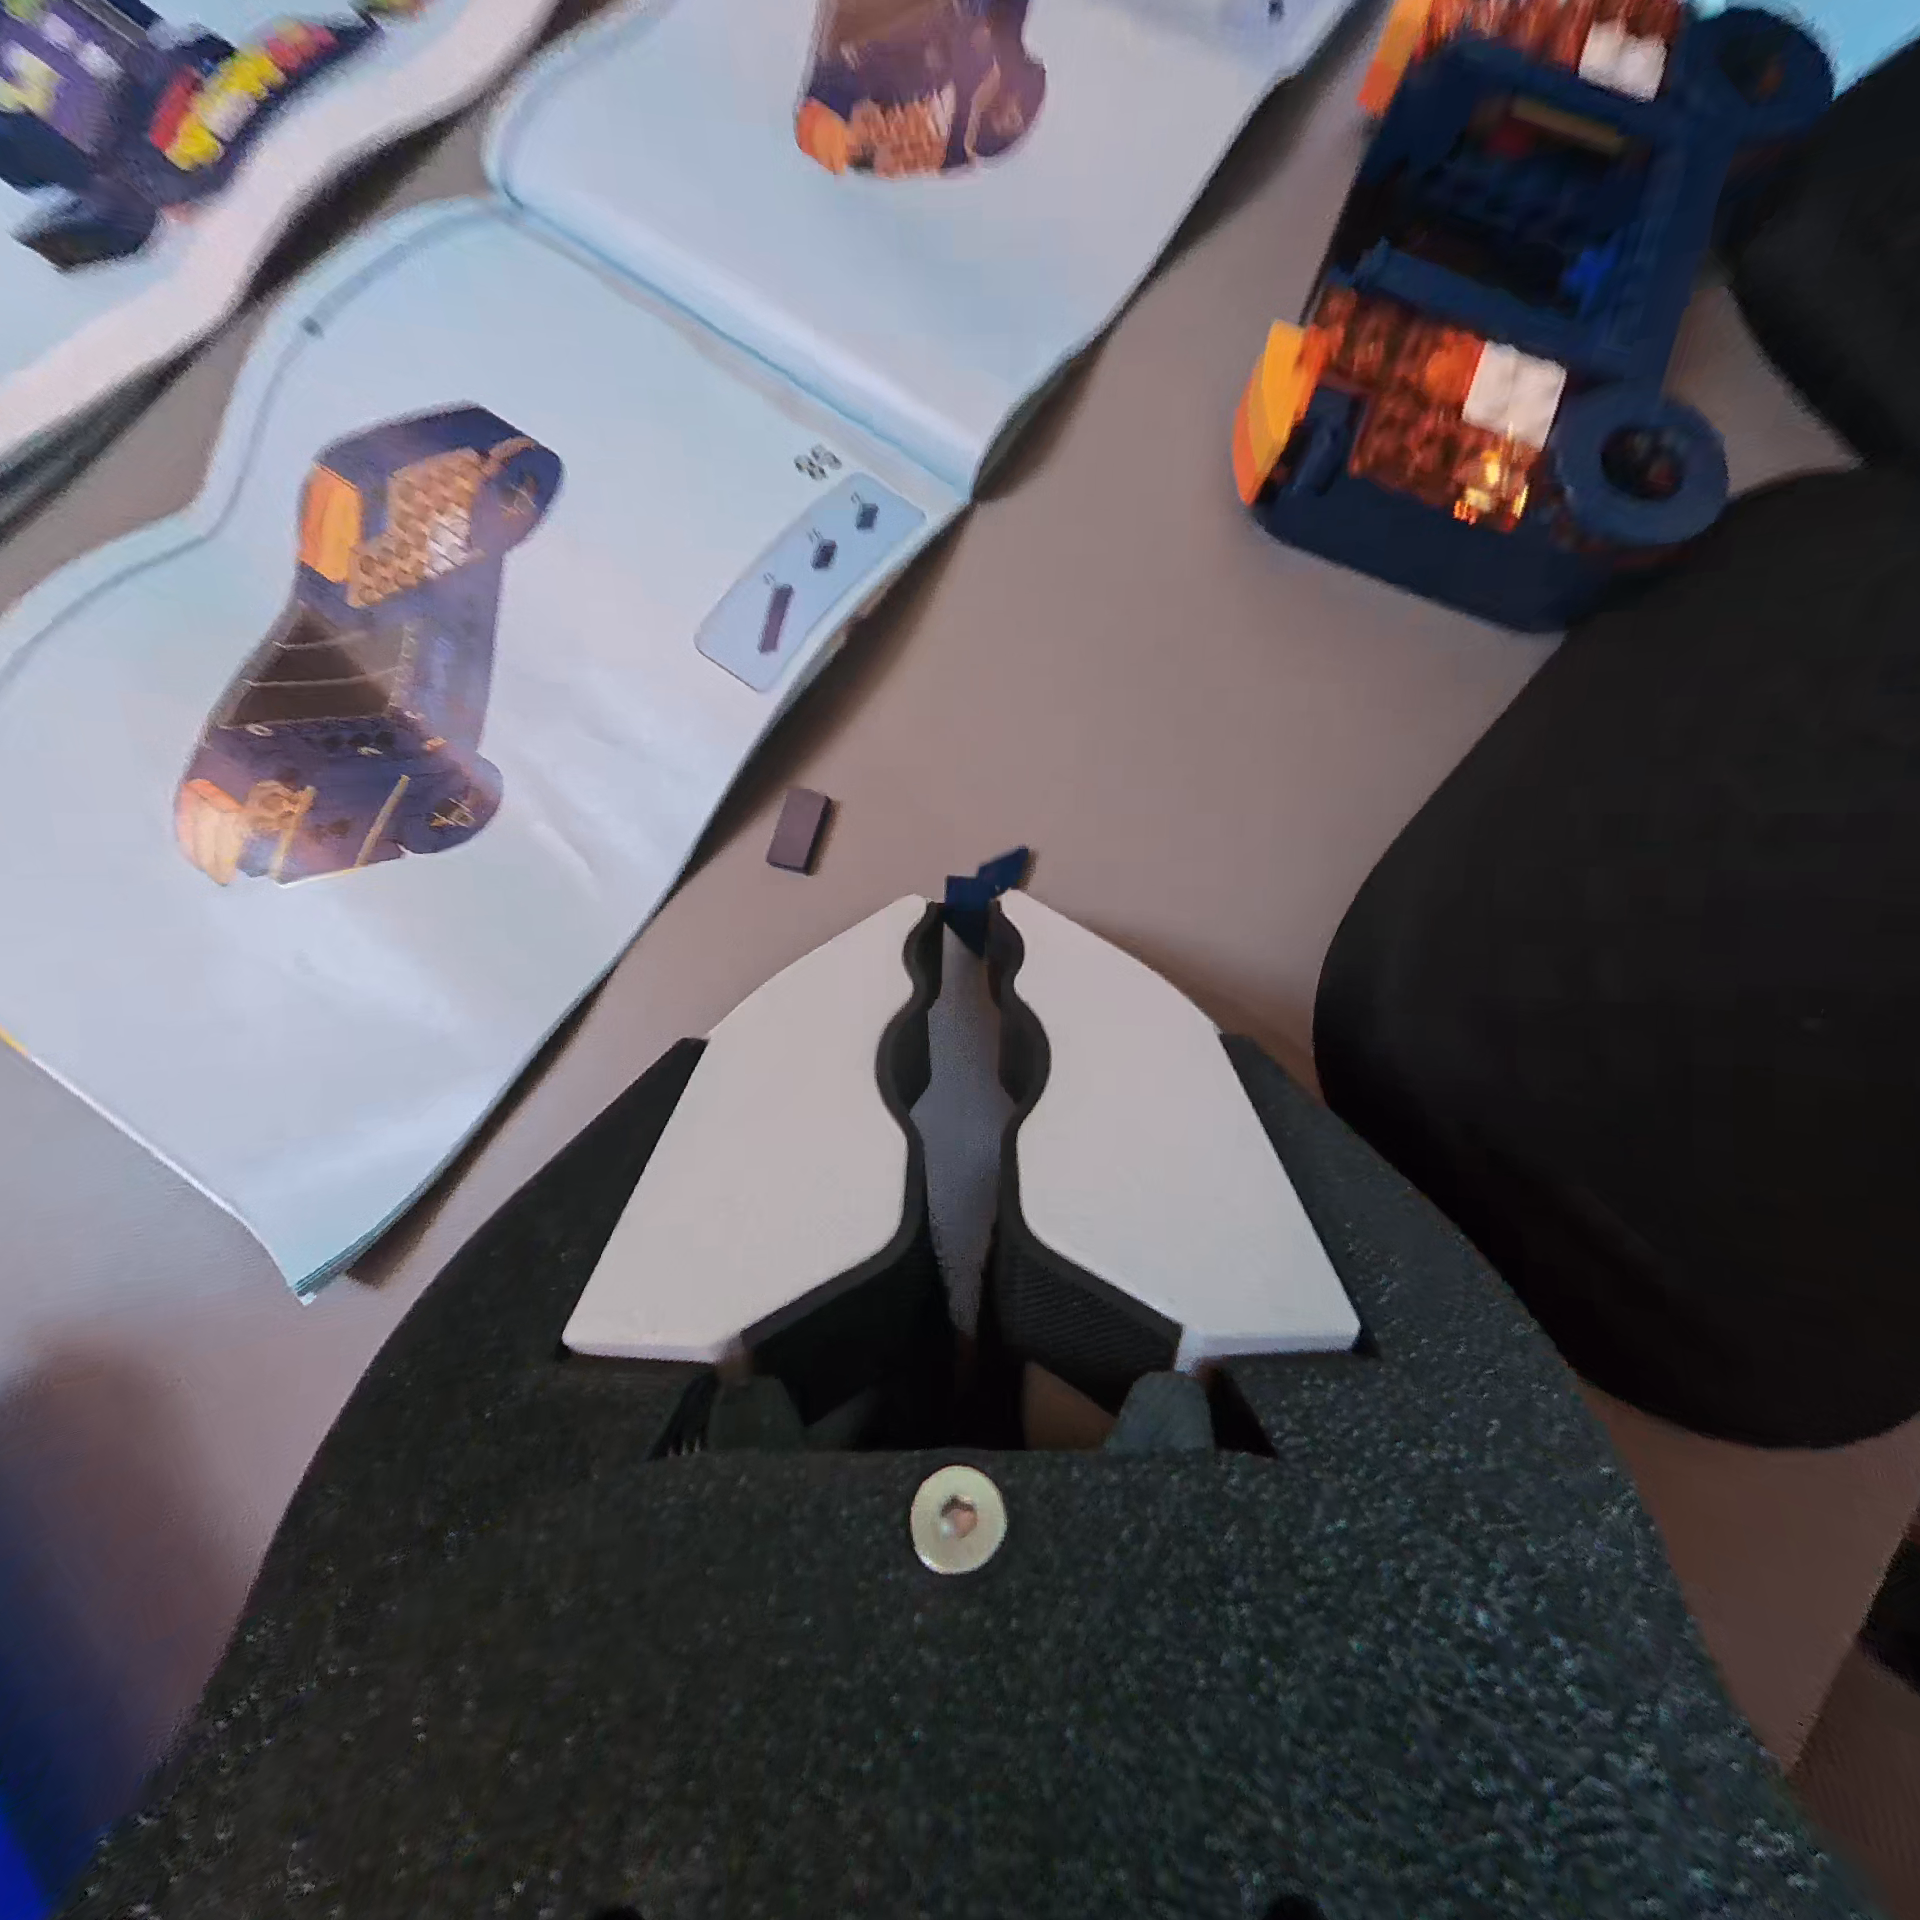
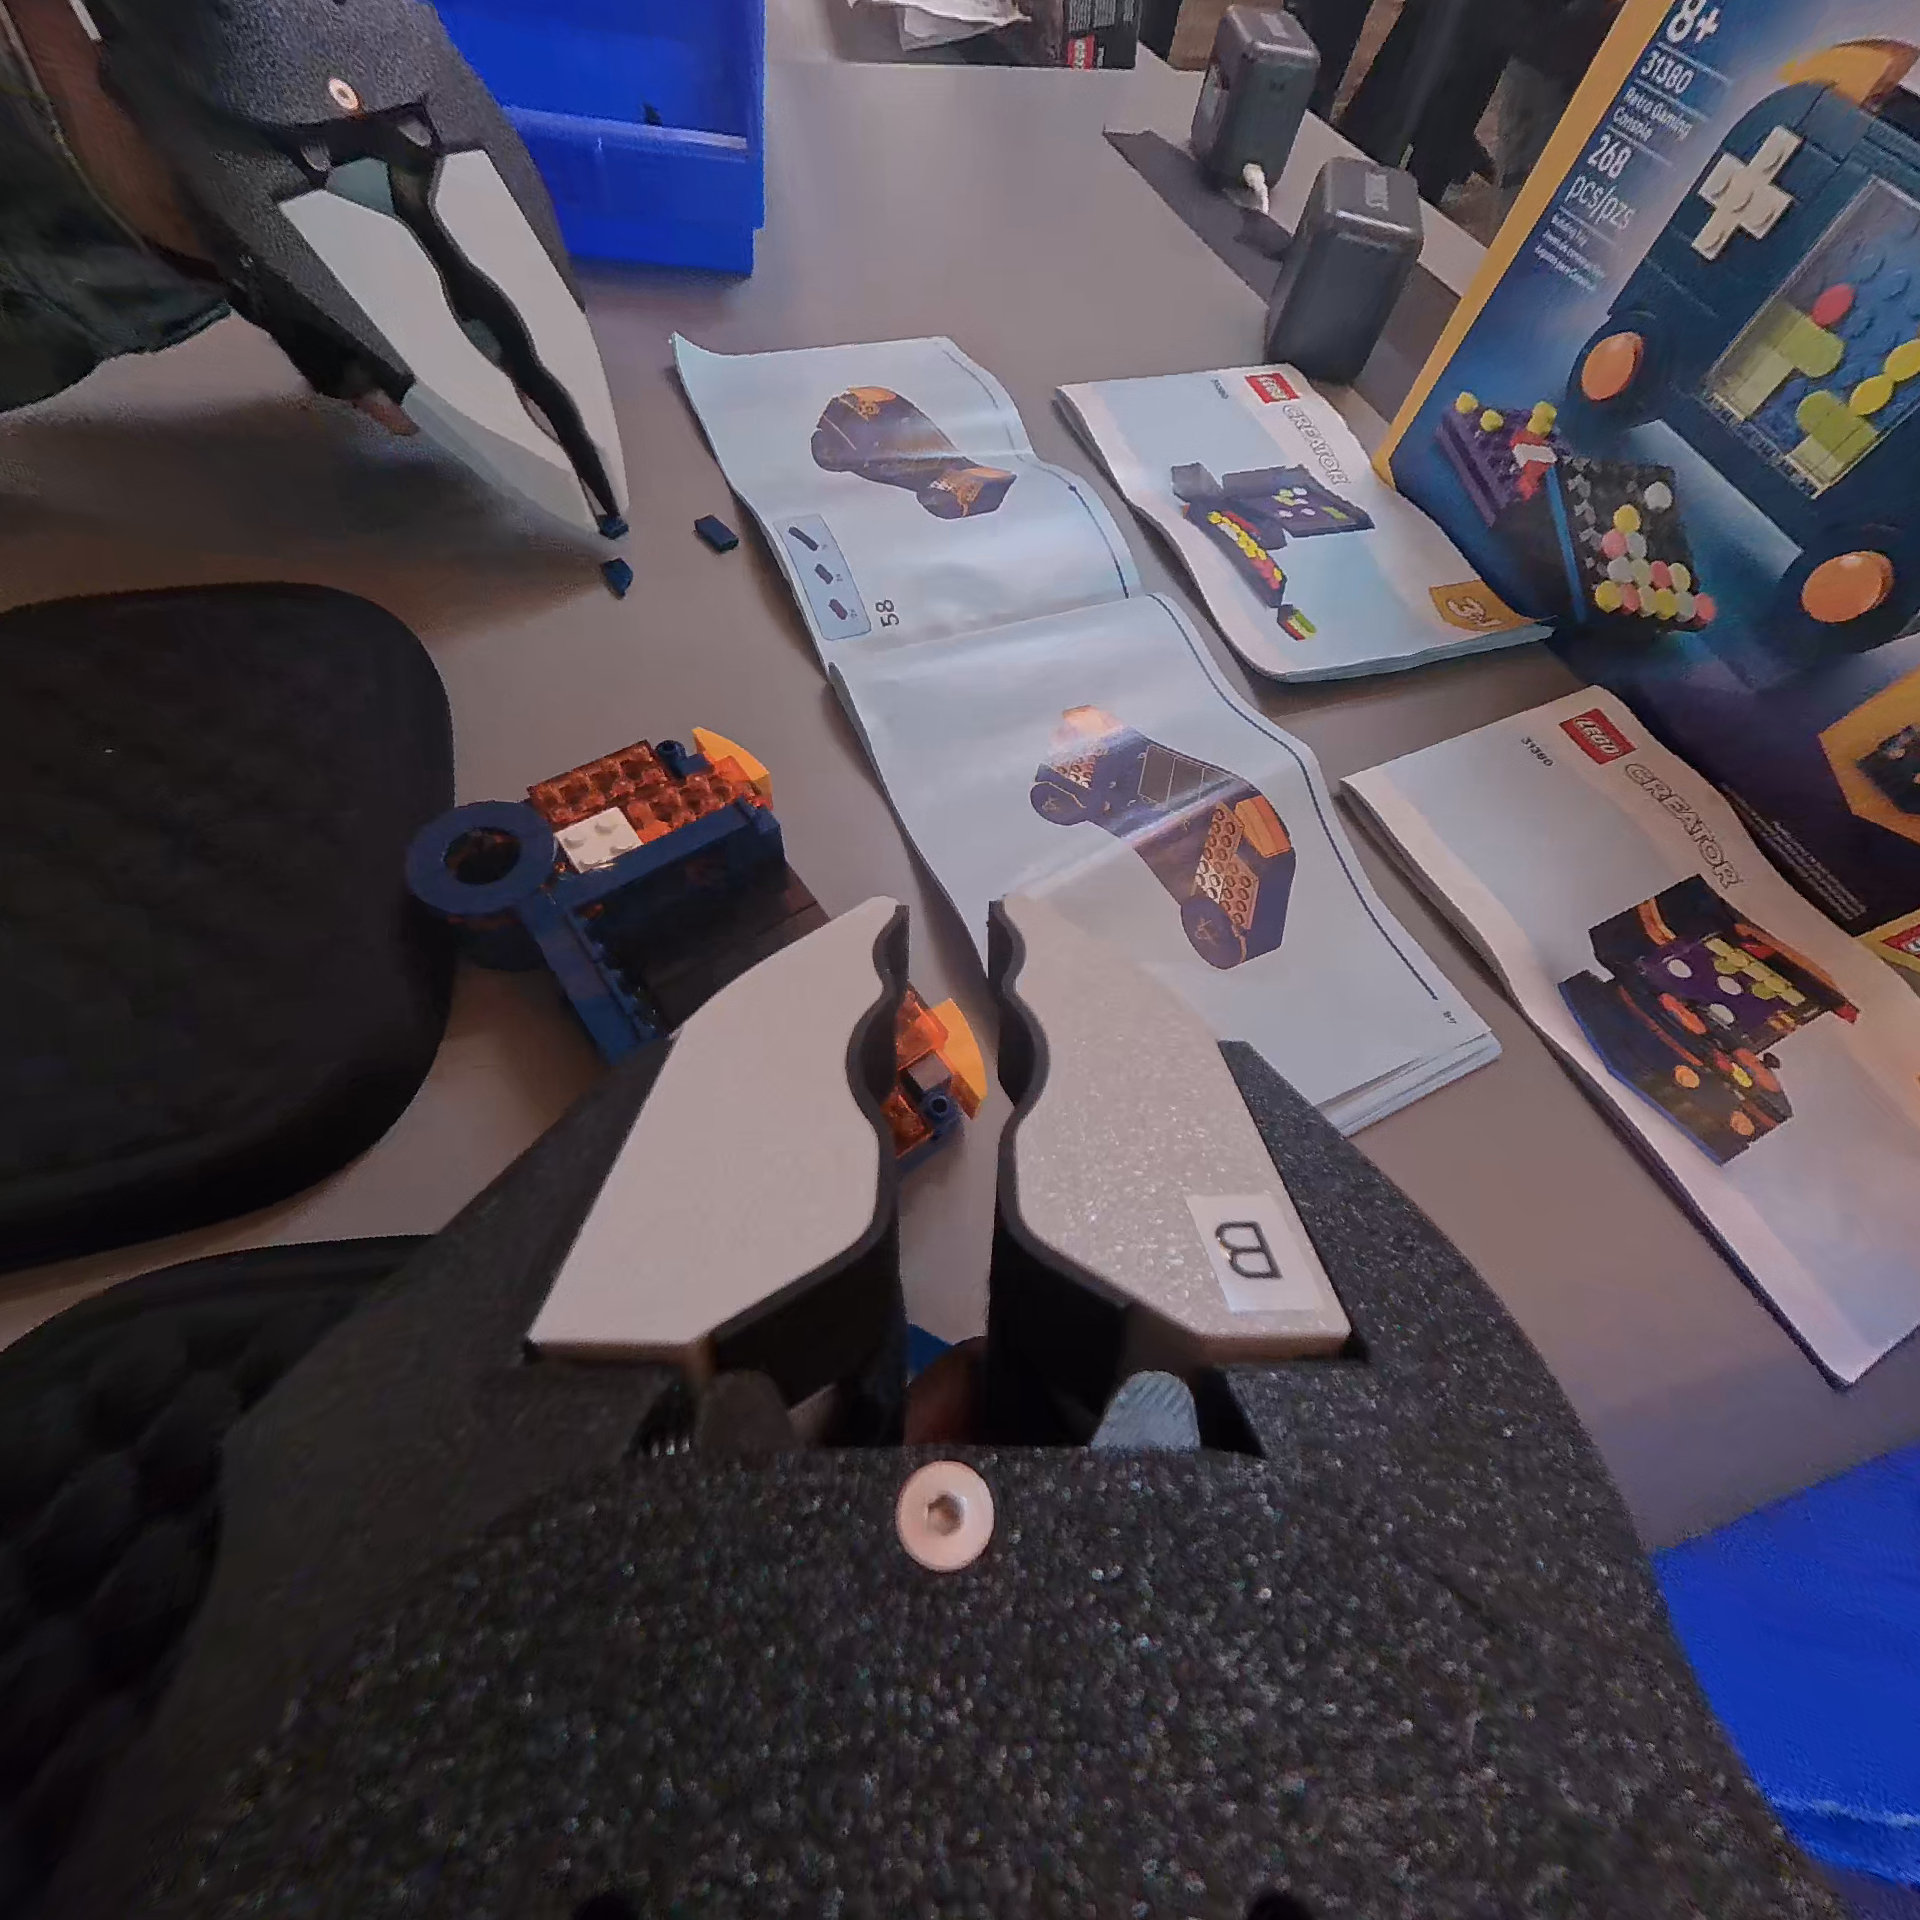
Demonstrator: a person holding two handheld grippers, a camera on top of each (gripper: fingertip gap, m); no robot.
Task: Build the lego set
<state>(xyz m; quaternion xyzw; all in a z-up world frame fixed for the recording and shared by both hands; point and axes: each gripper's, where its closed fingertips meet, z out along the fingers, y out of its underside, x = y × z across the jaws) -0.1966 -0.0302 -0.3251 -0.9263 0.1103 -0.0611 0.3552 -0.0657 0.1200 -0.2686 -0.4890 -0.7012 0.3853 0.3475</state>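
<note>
The left gripper (image 1: 971, 909) is clenched on a small dark blue piece (image 1: 982, 883) just above the grey table (image 1: 1143, 727); a loose dark tile (image 1: 800, 828) lies just beside the open instruction booklet (image 1: 644, 436); the right gripper (image 2: 945, 920) stands released over the blue-and-orange lego model (image 2: 623, 831), beside the booklet.

left gripper (image 1: 971, 909): tilting tips-down toward the table; jaws pinching together on a small dark blue piece (image 1: 982, 883) | right gripper (image 2: 945, 914): reaching low and forward; jaws standing slightly apart, gripping nothing; well apart from the left
</note>
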